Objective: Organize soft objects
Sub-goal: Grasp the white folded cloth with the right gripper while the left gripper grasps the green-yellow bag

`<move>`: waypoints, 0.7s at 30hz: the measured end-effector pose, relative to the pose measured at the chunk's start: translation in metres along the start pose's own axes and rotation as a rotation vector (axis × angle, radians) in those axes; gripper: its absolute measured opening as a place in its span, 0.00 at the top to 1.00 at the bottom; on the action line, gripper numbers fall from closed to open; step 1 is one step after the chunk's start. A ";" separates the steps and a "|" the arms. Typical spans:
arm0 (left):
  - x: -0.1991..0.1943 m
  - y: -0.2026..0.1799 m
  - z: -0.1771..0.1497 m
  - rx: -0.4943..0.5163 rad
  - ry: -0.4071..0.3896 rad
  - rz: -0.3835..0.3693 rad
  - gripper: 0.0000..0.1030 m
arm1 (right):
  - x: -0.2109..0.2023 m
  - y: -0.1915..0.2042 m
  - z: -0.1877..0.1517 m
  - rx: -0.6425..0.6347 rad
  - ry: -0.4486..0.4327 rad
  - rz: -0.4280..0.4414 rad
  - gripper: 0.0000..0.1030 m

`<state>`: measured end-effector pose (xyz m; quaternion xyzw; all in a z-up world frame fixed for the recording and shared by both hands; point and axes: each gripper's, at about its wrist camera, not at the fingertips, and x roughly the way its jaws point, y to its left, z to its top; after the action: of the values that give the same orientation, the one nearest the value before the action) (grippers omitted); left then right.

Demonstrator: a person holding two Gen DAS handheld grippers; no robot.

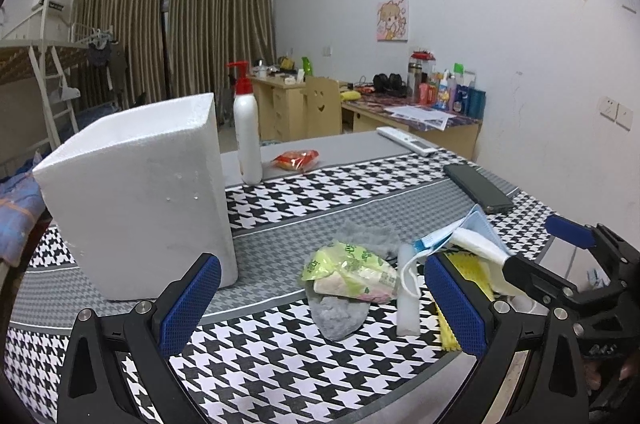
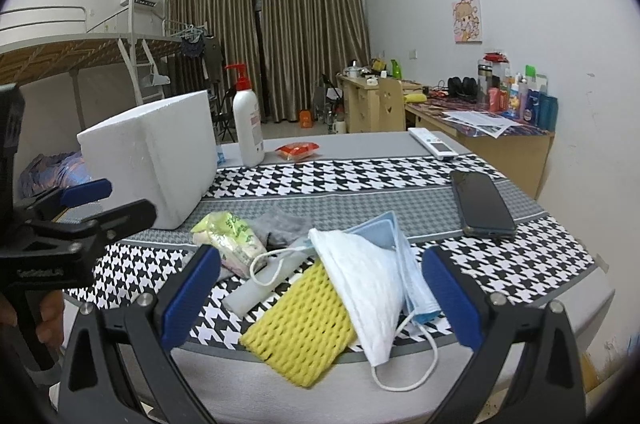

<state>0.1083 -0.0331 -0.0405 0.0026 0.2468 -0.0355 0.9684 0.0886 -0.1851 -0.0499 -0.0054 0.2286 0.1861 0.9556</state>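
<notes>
From the left wrist view, the left claw [image 1: 322, 308] has its two blue fingers far apart and holds nothing. Right in front of it, between the fingers, lies a green tissue pack [image 1: 352, 272] on top of a grey sock [image 1: 340, 312]. Just to the right of those is a white foam strip [image 1: 407, 300], and past the right finger is a yellow sponge [image 1: 474, 272] with a white mask [image 1: 482, 244] and a blue mask [image 1: 478, 222] on it. To the left of the claw and a bit ahead stands a big white foam box [image 1: 140, 192]. I think the soft things should go in there, but I cannot see inside it. The right claw [image 1: 540, 256] shows at the right side, near the masks.

From the right wrist view, the right claw [image 2: 320, 298] is also wide open and empty. The yellow sponge [image 2: 300, 332], white mask [image 2: 364, 284] and blue mask [image 2: 400, 244] lie right between its fingers. The tissue pack [image 2: 232, 236] and sock [image 2: 280, 226] are ahead and to the left, and the foam box [image 2: 156, 152] is farther left. A phone [image 2: 480, 204] lies ahead on the right.

All the soft things are still in a pile on the checked cloth [image 2: 520, 256], so the tidying looks like it has not really started. Every piece is left to pick up
</notes>
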 end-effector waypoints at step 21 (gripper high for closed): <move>0.050 0.002 0.000 0.022 0.107 -0.023 0.01 | 0.041 -0.011 -0.003 -0.010 0.112 0.003 0.21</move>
<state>0.1523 -0.0344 -0.0647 0.0121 0.2976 -0.0490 0.9533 0.1255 -0.1808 -0.0712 -0.0201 0.2810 0.1879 0.9409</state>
